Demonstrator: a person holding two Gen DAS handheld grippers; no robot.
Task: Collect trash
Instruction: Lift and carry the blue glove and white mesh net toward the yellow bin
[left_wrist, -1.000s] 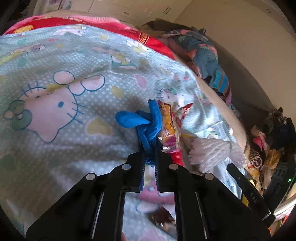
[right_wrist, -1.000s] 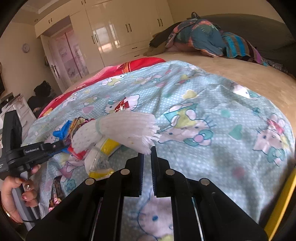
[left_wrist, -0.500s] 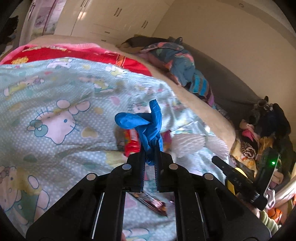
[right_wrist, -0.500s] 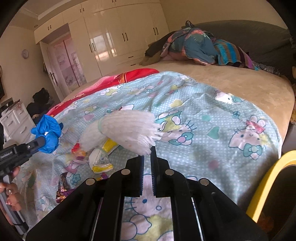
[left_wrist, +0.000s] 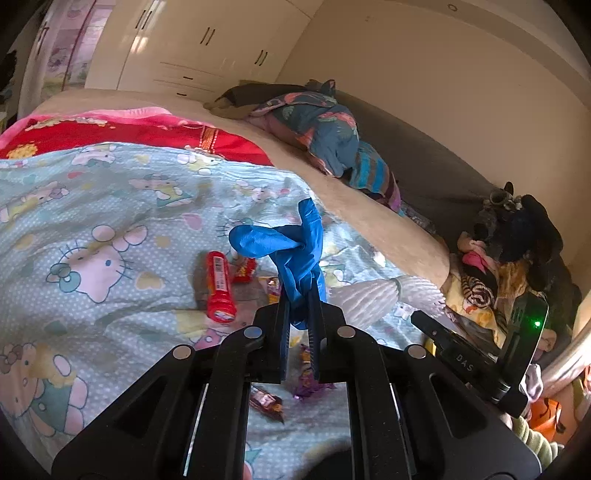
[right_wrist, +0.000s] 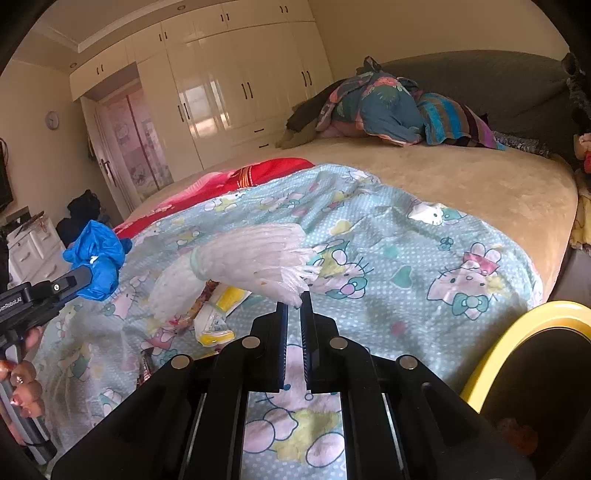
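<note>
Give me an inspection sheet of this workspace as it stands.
Surface: bed with cat-print blanket.
Job's things: blue glove and white foam net lifted; red tube, wrappers and yellow-white packet lying on the blanket.
Clutter: clothes pile.
Grippers: left gripper shut on blue glove; right gripper shut on white foam net.
Cables: nothing seen.
Surroundings: wardrobe; yellow bin at right.

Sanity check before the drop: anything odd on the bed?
Yes. Trash lies loose on the patterned blanket: a red tube, wrappers and a yellow-white packet. The left gripper is shut on a blue glove, the right gripper on a white foam net. No spill visible.
</note>
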